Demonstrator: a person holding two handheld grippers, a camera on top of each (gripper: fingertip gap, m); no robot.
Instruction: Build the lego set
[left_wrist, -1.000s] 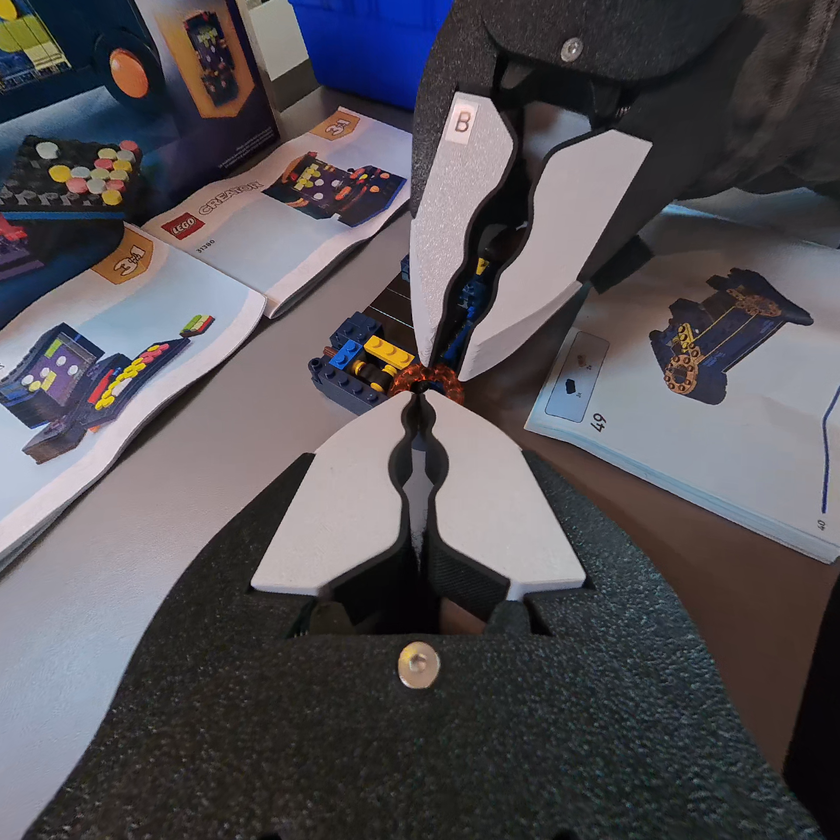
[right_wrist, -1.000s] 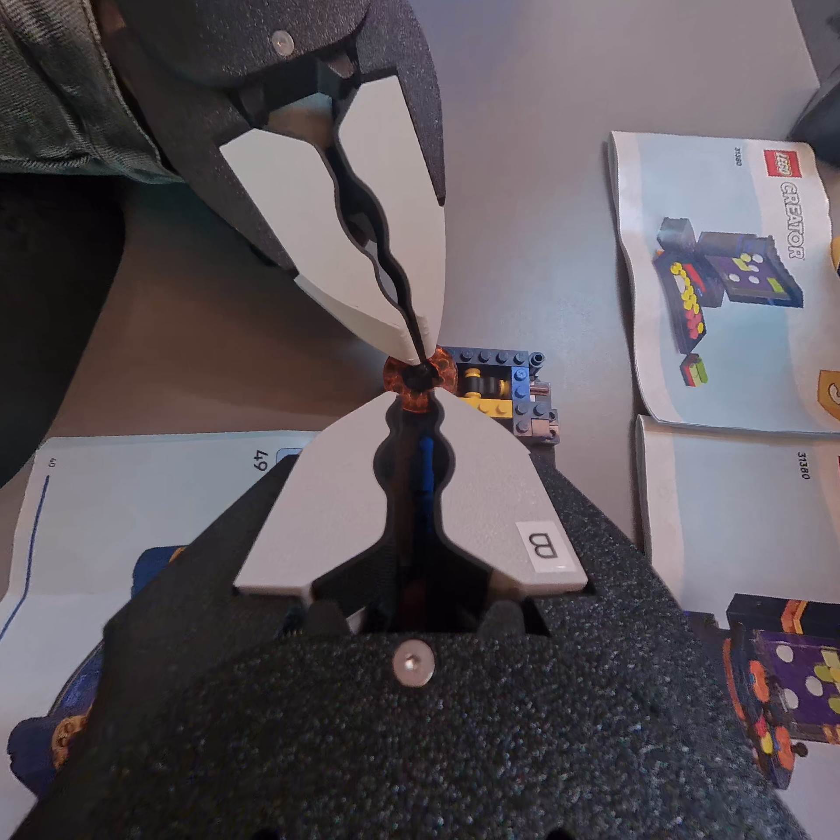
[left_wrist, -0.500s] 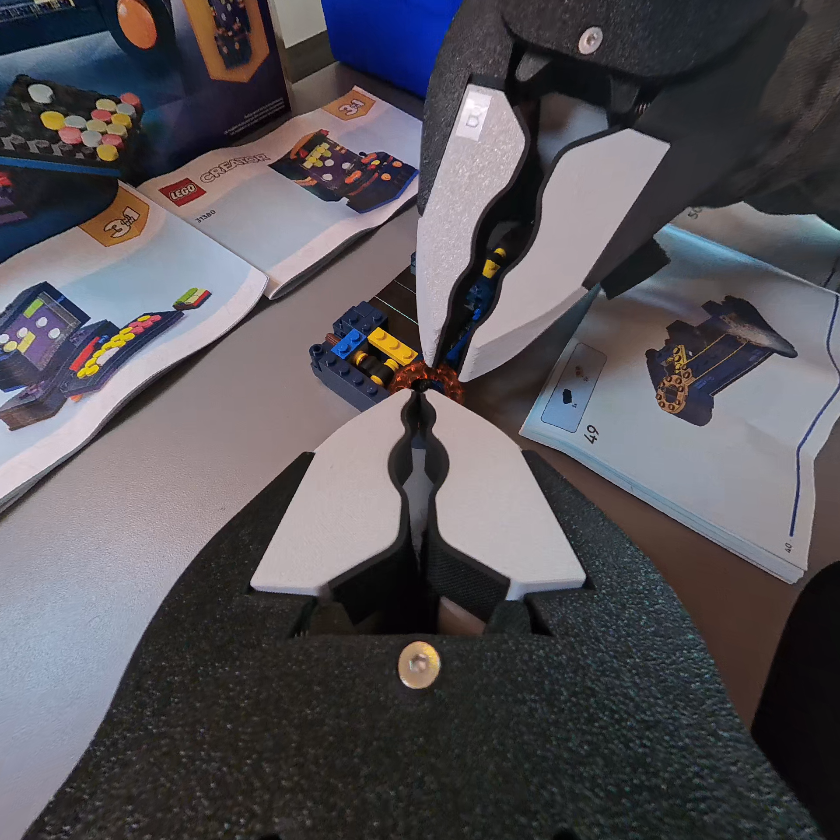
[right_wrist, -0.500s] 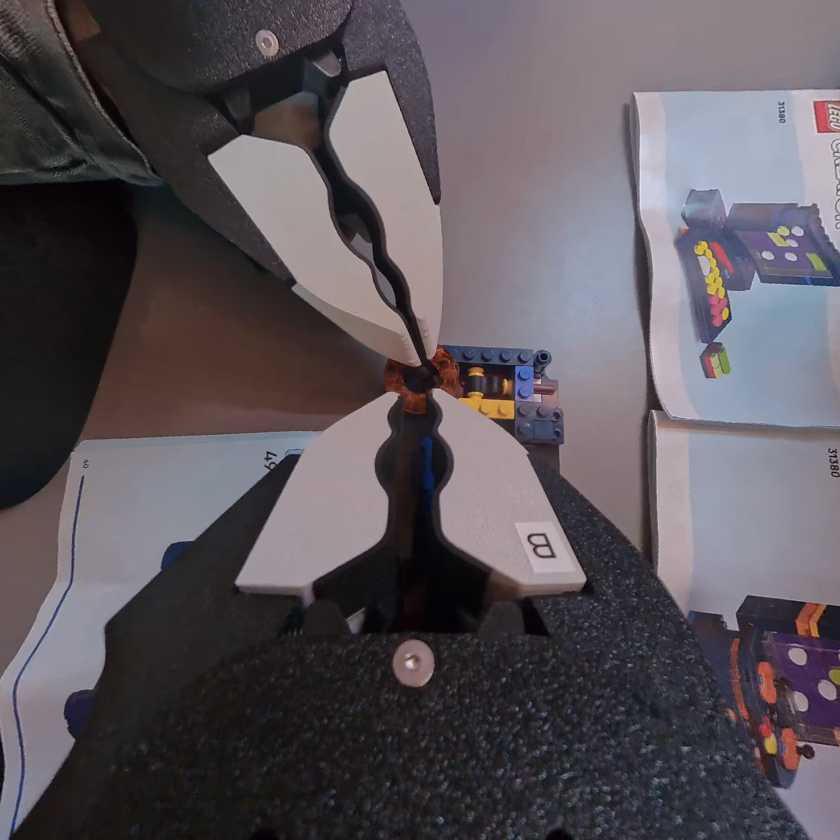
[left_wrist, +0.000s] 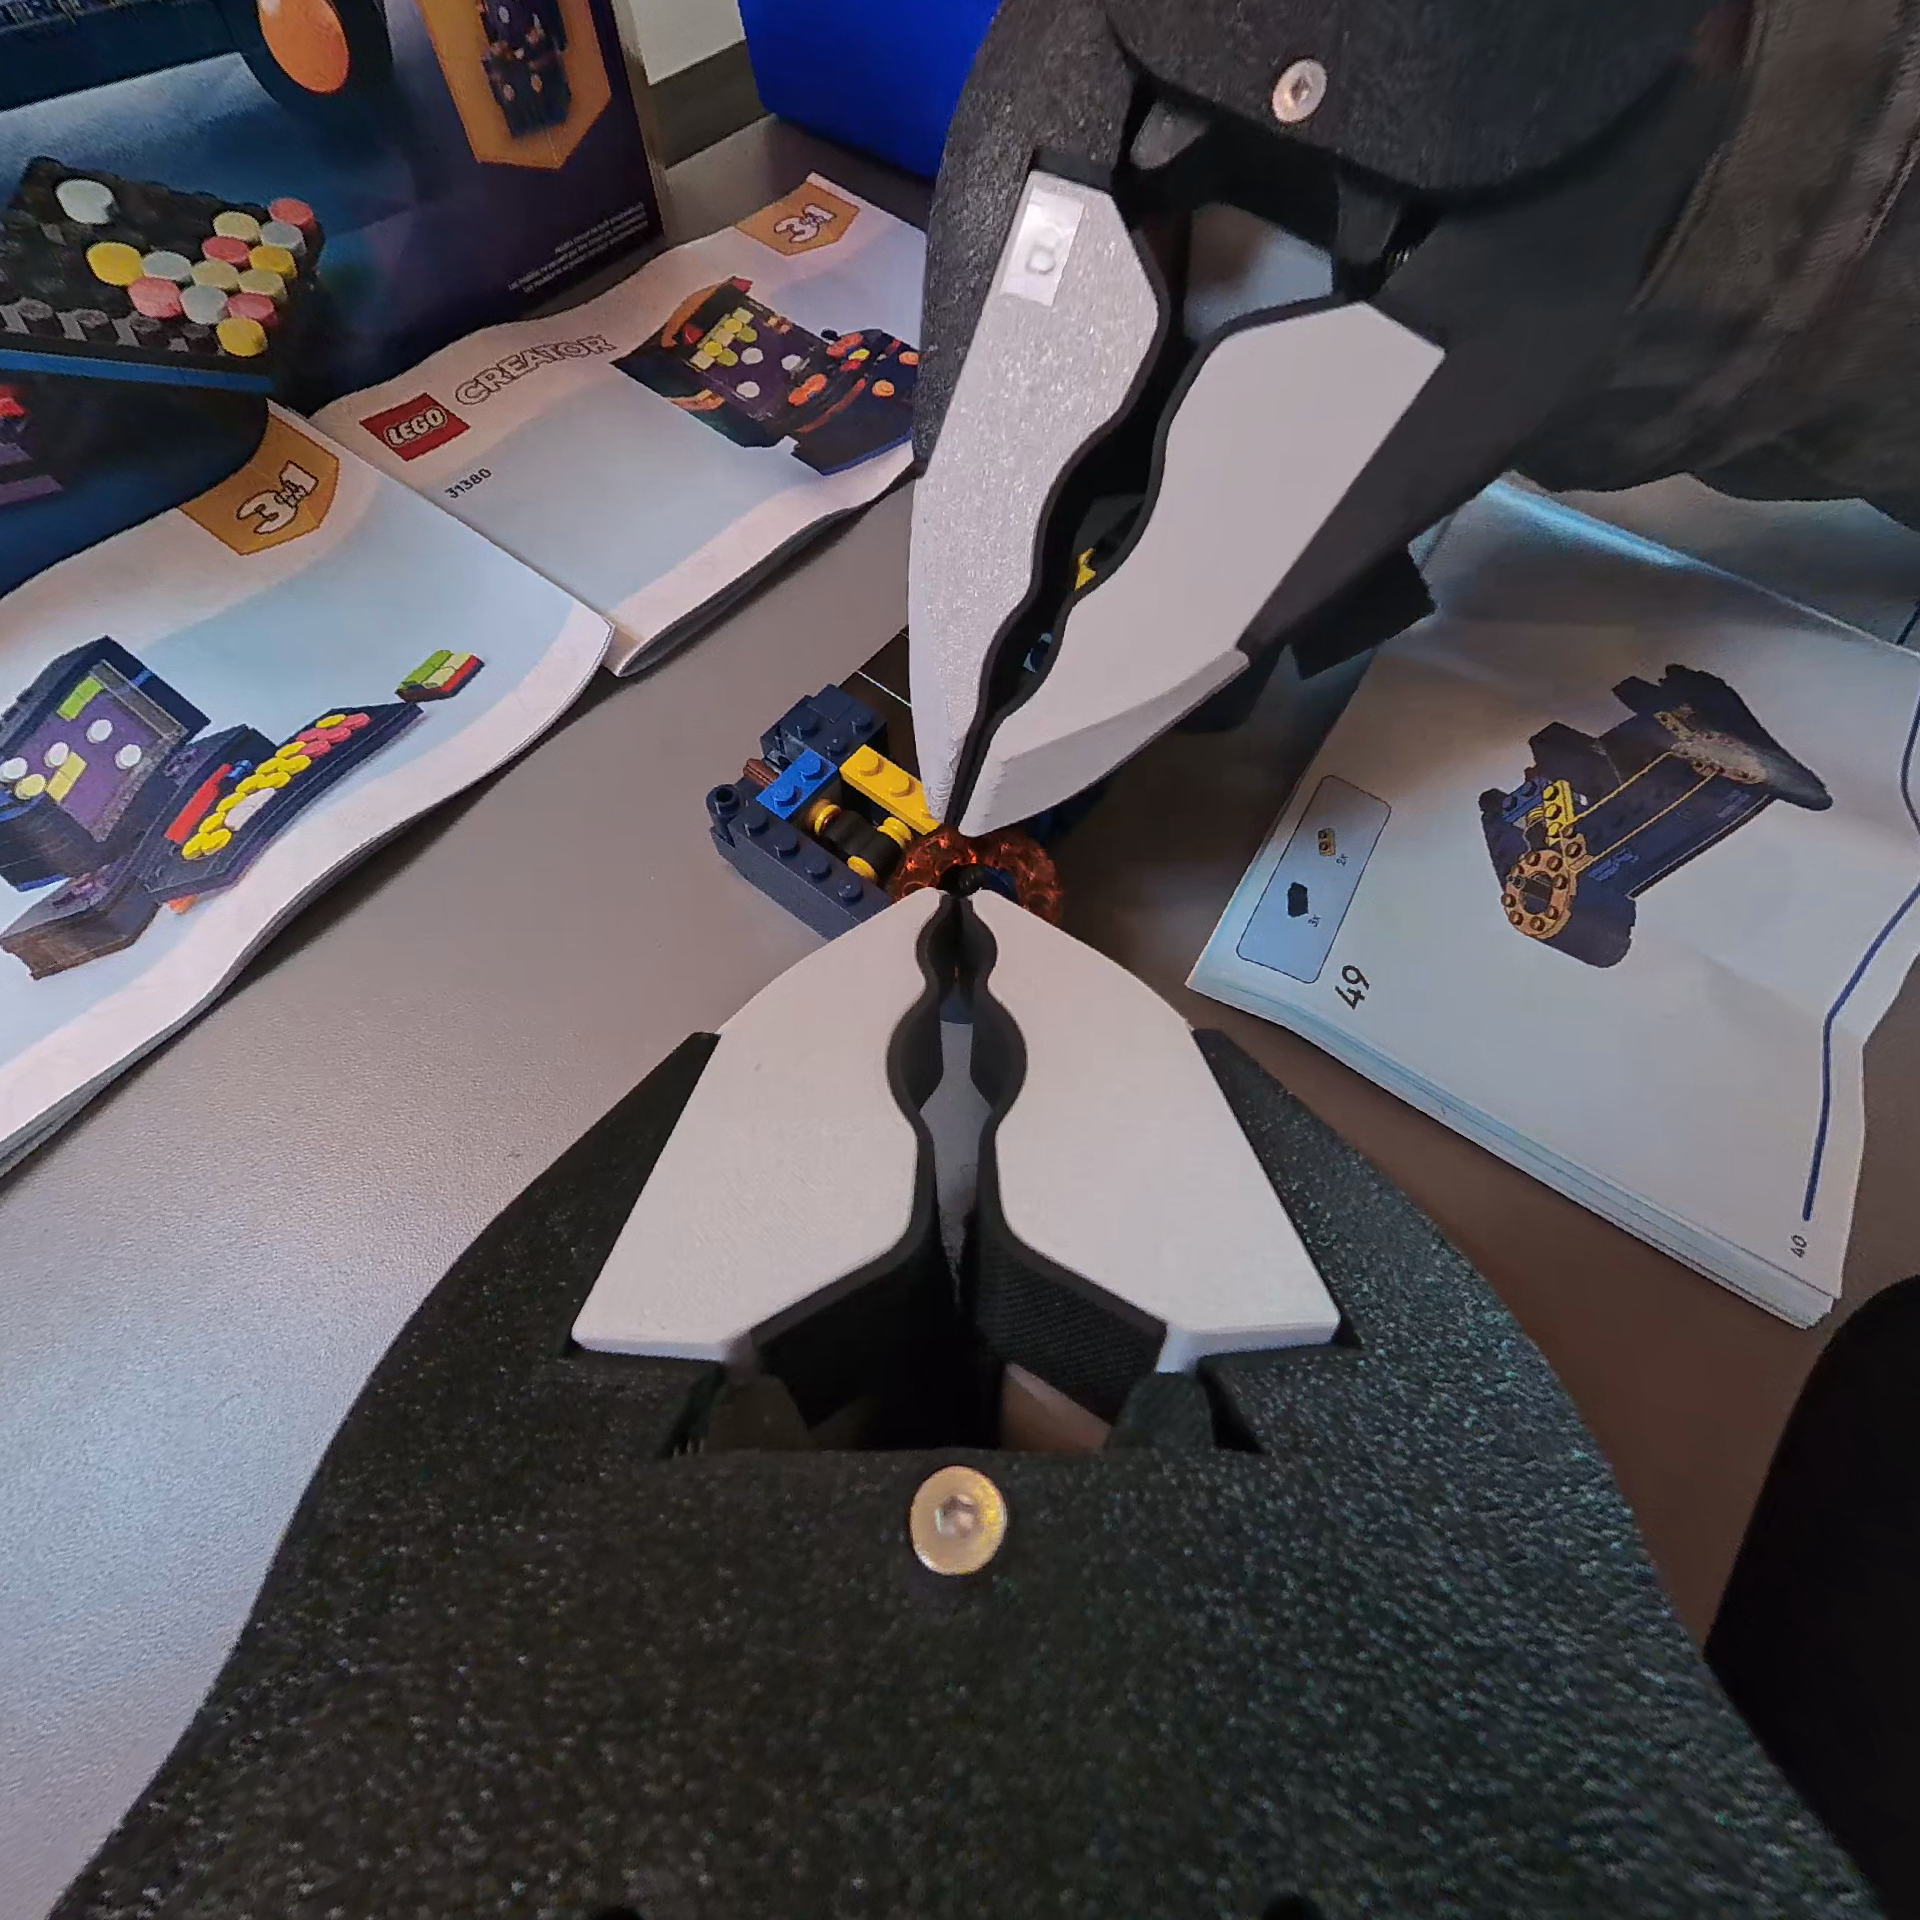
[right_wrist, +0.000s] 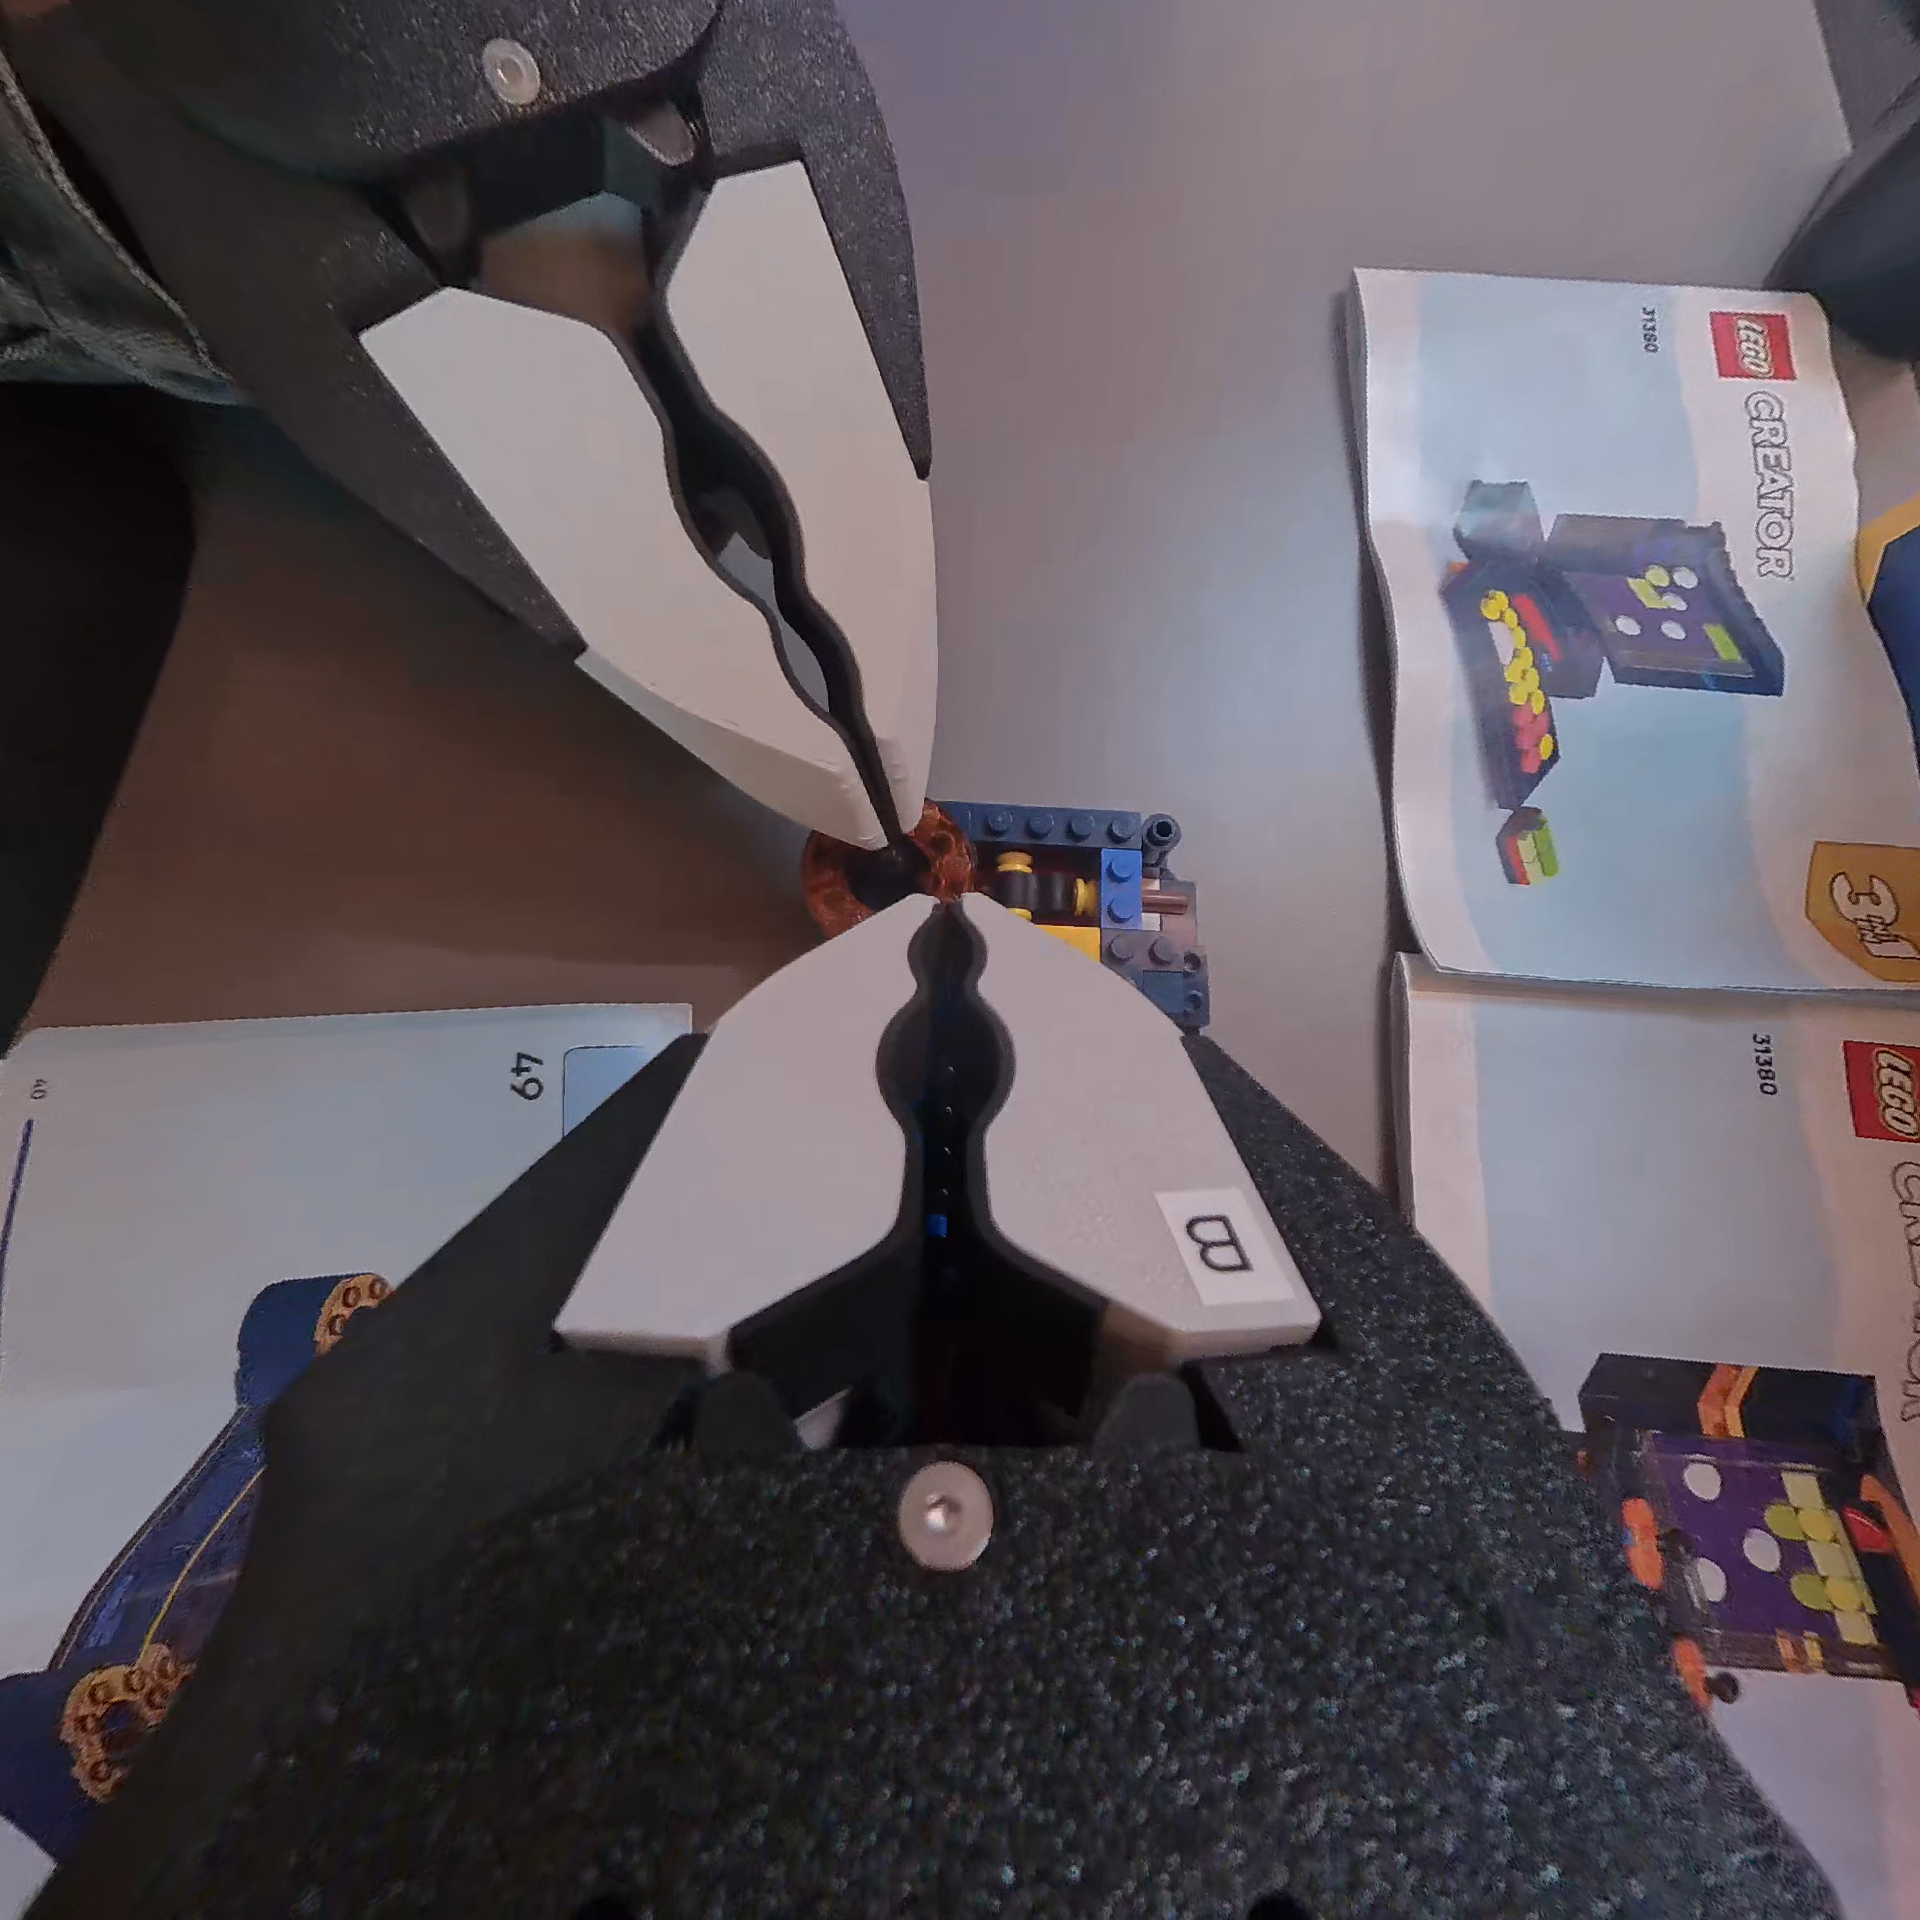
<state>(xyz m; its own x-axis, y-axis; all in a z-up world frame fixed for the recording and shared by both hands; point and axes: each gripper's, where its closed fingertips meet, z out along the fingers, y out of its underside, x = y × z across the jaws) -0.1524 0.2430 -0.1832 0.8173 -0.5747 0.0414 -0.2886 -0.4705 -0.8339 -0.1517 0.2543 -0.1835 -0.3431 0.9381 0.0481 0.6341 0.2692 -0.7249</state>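
Note:
A small dark blue brick model (left_wrist: 821, 831) with yellow and blue plates lies on the grey table (left_wrist: 468, 1039). A translucent orange ring (left_wrist: 1023, 862) sits at its near end, with a small black pin (left_wrist: 967, 880) in its middle. My left gripper (left_wrist: 951, 906) is shut, its tips right at that pin. I cannot tell whether they pinch it. My right gripper (right_wrist: 945, 909) is shut, its tips just over the ring's (right_wrist: 831, 883) edge with nothing seen between them. It comes down from above in the left wrist view (left_wrist: 961, 821). The left gripper also shows in the right wrist view (right_wrist: 888, 826), beside the model (right_wrist: 1081, 831).
An open instruction booklet (left_wrist: 1558, 987) lies right of the model. Two closed booklets (left_wrist: 644, 457) (left_wrist: 260, 727) lie to its left. A dark box (left_wrist: 499, 156), a black build with coloured round tiles (left_wrist: 156, 270) and a blue bin (left_wrist: 852, 73) stand at the back. The tips of both grippers are at nearly the same place.
My right gripper's fingertips stood slightly apart at the ring and have come together. My left gripper has stayed shut at the ring's middle. Both views have shifted a little.

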